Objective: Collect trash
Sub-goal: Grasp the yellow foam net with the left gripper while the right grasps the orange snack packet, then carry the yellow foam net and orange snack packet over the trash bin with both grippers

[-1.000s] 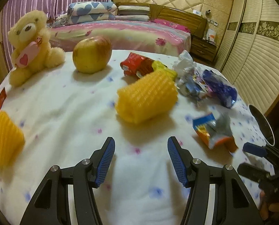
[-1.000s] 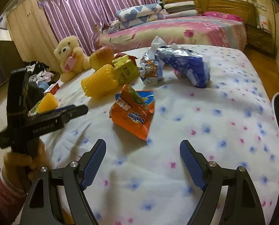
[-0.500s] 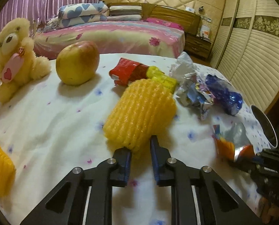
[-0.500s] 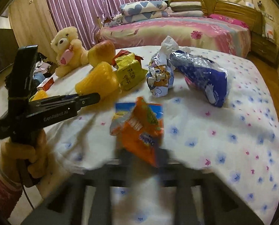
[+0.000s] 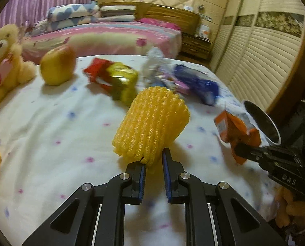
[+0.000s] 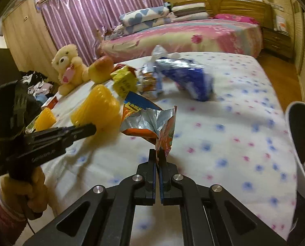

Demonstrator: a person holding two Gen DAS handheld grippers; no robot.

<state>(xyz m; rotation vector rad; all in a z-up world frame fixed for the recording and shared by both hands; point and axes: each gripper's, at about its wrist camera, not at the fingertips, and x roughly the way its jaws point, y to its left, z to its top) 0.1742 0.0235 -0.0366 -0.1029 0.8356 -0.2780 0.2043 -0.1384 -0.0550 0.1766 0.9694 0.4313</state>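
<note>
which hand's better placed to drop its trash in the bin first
Right, probably. The right gripper pinches the orange snack wrapper with the bin beside it; the left gripper, holding the yellow foam net, sits farther away.

No legible text on anything.

Both cams ride low and close over the flowery tablecloth (image 5: 50,123), tilted down along their own fingers. The left wrist view looks across toward the bed (image 5: 111,34) and the slatted wardrobe doors (image 5: 254,61), with the right gripper (image 5: 239,150) poking in at its right edge. The right wrist view faces the bed (image 6: 183,32) too, but swung more toward the purple curtains (image 6: 91,20), and catches the left gripper (image 6: 91,128) on its left side. Shared ground: the yellow foam net (image 5: 152,123) (image 6: 99,106), the orange wrapper (image 5: 234,131) (image 6: 150,123) and the teddy bear (image 5: 3,61) (image 6: 68,67).
</note>
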